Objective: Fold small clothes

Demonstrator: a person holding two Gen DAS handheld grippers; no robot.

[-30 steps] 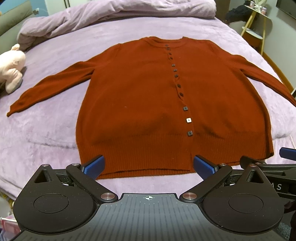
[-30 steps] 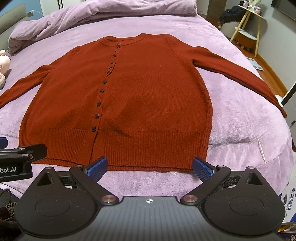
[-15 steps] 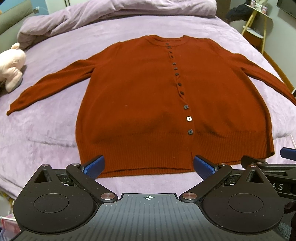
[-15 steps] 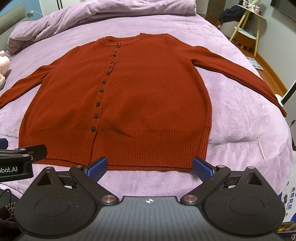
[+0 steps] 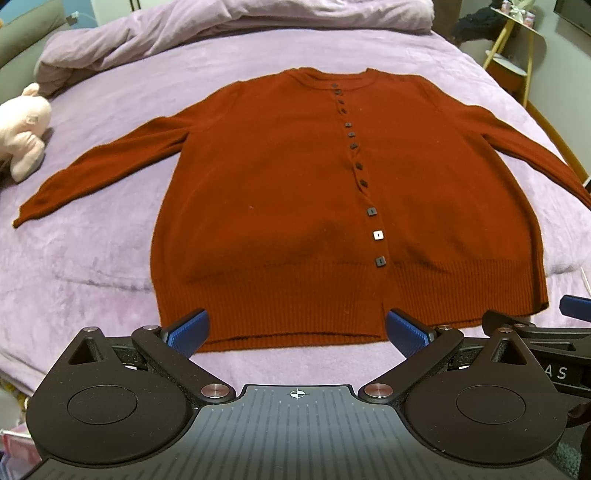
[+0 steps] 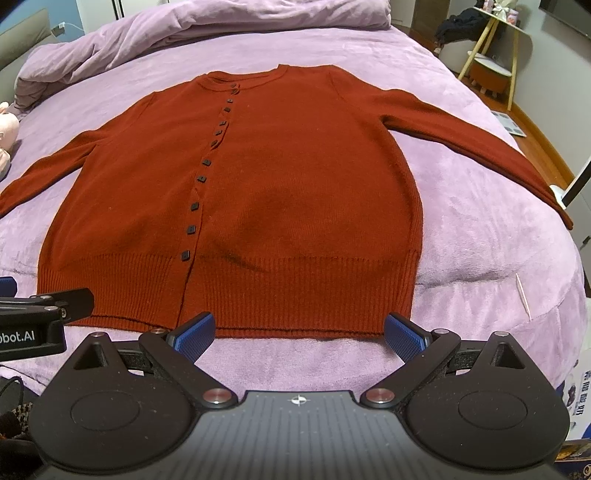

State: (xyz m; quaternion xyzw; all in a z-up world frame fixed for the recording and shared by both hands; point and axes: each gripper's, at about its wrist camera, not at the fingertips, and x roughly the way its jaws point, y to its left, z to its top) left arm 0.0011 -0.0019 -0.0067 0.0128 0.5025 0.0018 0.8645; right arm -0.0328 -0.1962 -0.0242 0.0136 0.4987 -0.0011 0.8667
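A rust-red buttoned cardigan [image 5: 280, 192] [image 6: 295, 177] lies flat and face up on the purple bed, both sleeves spread out to the sides, hem toward me. My left gripper [image 5: 297, 330] hovers open just short of the hem, left of the button line, nothing between its blue pads. My right gripper [image 6: 299, 332] is open too, in front of the hem's right half, holding nothing. Each gripper's side shows at the edge of the other's view.
A bunched purple duvet [image 5: 207, 26] lies at the head of the bed [image 5: 74, 258]. A pink plush toy [image 5: 22, 129] sits at the bed's left edge. A yellow-legged stand [image 6: 495, 55] and wooden floor are off to the right, past the bed's edge.
Both views have edged slightly toward the cardigan, whose hem now sits a little lower in the frames. Both grippers stay open and the cardigan has not moved.
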